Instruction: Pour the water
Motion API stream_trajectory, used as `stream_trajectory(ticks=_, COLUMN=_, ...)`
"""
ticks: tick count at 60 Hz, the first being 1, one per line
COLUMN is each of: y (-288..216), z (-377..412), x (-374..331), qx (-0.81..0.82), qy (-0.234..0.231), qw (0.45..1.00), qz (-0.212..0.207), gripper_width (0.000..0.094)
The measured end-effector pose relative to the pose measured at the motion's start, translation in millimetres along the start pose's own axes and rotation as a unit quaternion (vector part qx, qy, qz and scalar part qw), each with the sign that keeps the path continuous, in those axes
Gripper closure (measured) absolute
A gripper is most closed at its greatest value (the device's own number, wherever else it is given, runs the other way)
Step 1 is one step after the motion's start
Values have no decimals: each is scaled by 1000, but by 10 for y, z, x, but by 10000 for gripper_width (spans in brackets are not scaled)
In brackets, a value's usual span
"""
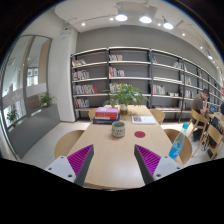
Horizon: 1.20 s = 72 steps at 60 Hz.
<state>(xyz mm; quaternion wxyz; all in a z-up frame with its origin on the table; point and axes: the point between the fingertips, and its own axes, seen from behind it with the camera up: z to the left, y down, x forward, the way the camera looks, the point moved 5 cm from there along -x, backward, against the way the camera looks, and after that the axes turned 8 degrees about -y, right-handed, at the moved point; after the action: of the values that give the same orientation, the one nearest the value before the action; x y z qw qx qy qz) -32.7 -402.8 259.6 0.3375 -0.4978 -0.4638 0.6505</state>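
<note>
Gripper (114,160) spread wide, empty; cup (118,128) at 12 o'clock on desk (110,150), untouched; pouring not started.

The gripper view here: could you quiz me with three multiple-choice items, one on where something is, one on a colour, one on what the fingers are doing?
1. Where does the potted plant stand?
A. on the far part of the wooden table
B. on the floor by the window
C. between the fingers

2. What colour are the pads on the fingers?
A. green
B. magenta
C. white

3. How do the gripper's fingers stand?
A. shut on a cup
B. shut on the plant
C. open, holding nothing

Answers:
1 A: the potted plant rises from the wooden table beyond the round container, in front of the bookshelves.
2 B: the pads show magenta.
3 C: the gripper has bare tabletop between its fingers, nothing pressed.
</note>
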Motion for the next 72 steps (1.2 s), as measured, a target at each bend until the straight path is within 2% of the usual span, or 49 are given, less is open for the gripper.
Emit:
stream_trajectory(ticks=8, y=113, z=-180, x=-72, qx=11, qy=19, qw=1000, qz=3, gripper_width=94)
stream_trajectory(ticks=17, y=426, z=-850, x=19, qx=28, qy=45, qw=999, qz=-2, gripper_width=94)
stream_trajectory(ticks=18, y=351, z=-826, x=-157, qx=33, qy=49, qw=998, qz=2, gripper_width=93)
stream_trajectory(ticks=28, y=755, z=-1901, x=-29, qx=46, qy=110, qw=993, qz=-1, gripper_width=104)
stream_trajectory(ticks=35, y=790, z=-2539, x=10, qx=37, qy=146, qw=989, qz=5, gripper_width=105)
stream_trajectory(ticks=46, y=745, z=-3259, x=536, qx=22, qy=158, qw=987, qz=-10, gripper_width=103)
stream_trajectory(ticks=56, y=703, z=-3632, x=1056, qx=14, qy=145, qw=989, qz=-24, gripper_width=108)
stream_trajectory(ticks=60, y=709, z=-3704, x=1189, qx=13, qy=137, qw=990, qz=-28, gripper_width=167)
stream_trajectory(ticks=63, y=713, z=-3733, x=1277, qx=11, qy=129, qw=991, qz=-36, gripper_width=288)
stream_trajectory(ticks=64, y=755, z=-3725, x=1347, qx=10, qy=126, qw=991, qz=-40, gripper_width=360)
stream_trajectory(ticks=65, y=749, z=-3715, x=1391, qx=8, qy=123, qw=991, qz=-46, gripper_width=383)
stream_trajectory(ticks=72, y=709, z=-3727, x=1415, qx=-12, qy=124, qw=990, qz=-67, gripper_width=451)
